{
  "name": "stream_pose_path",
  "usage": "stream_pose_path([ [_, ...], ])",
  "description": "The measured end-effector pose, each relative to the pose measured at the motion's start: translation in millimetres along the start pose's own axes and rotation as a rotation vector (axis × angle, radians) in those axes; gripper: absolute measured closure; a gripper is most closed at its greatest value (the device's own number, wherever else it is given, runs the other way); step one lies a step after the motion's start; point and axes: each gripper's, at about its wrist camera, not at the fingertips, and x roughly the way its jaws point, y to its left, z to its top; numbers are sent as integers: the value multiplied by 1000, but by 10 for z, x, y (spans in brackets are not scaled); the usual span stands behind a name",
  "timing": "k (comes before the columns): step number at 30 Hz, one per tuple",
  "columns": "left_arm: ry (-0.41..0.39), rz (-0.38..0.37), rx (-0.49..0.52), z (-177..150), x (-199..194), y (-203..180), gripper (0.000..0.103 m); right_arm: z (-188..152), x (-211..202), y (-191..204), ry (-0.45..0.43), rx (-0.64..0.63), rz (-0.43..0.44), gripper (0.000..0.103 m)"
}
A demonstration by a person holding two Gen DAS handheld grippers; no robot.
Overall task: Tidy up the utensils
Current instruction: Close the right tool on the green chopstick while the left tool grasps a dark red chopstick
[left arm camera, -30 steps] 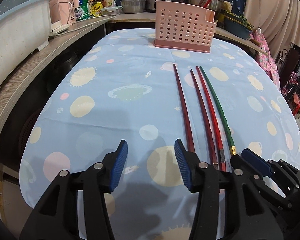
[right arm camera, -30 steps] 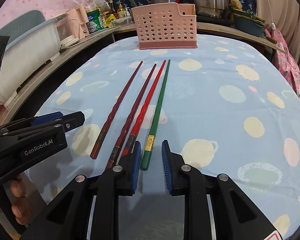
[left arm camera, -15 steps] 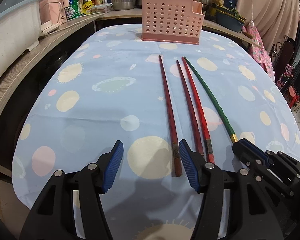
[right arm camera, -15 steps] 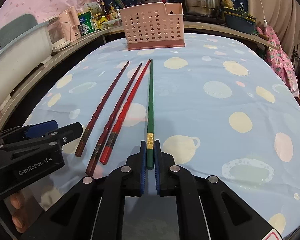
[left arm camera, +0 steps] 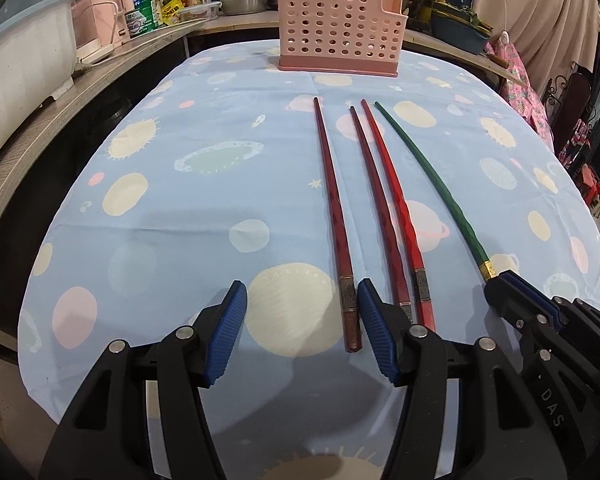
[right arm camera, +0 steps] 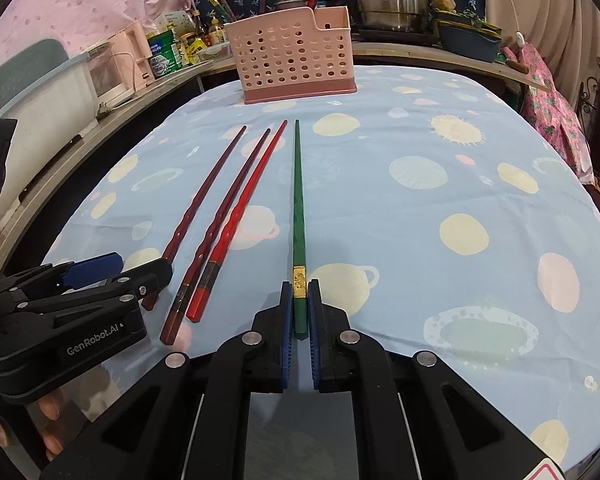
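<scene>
While its blue-padded jaws pinch the blunt end of the long green chopstick with a gold band (right arm camera: 299, 216), the right gripper (right arm camera: 299, 322) sits low over the blue planet-print tablecloth (right arm camera: 440, 208). The left gripper (left arm camera: 300, 328) stands half open, the end of the dark red chopstick (left arm camera: 334, 220) between its jaws (untouched, as far as can be seen). Two more red chopsticks (left arm camera: 392, 216) lie between those, all pointing toward the pink perforated plastic utensil basket (left arm camera: 338, 34) at the table's far end.

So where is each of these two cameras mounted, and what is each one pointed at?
Left wrist view: rides on the left gripper, looking down over its open jaws at the dark red chopstick; the right gripper shows alongside.
Right wrist view: rides on the right gripper, shut on the green chopstick; the left gripper and fingers show.
Shared: four chopsticks, pink basket, blue tablecloth.
</scene>
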Motion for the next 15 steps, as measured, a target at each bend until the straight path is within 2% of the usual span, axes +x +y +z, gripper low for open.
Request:
stream_pose_path([
  [6, -1, 6, 1, -4, 0, 3, 57, -3, -2, -1, -1, 2, 0, 96],
  [8, -1, 6, 0, -5, -3, 6, 64, -4, -2, -2, -1, 2, 1, 96],
  [15, -1, 5, -2, -3, -14, 14, 75, -6, -4, -4, -1, 2, 0, 96],
])
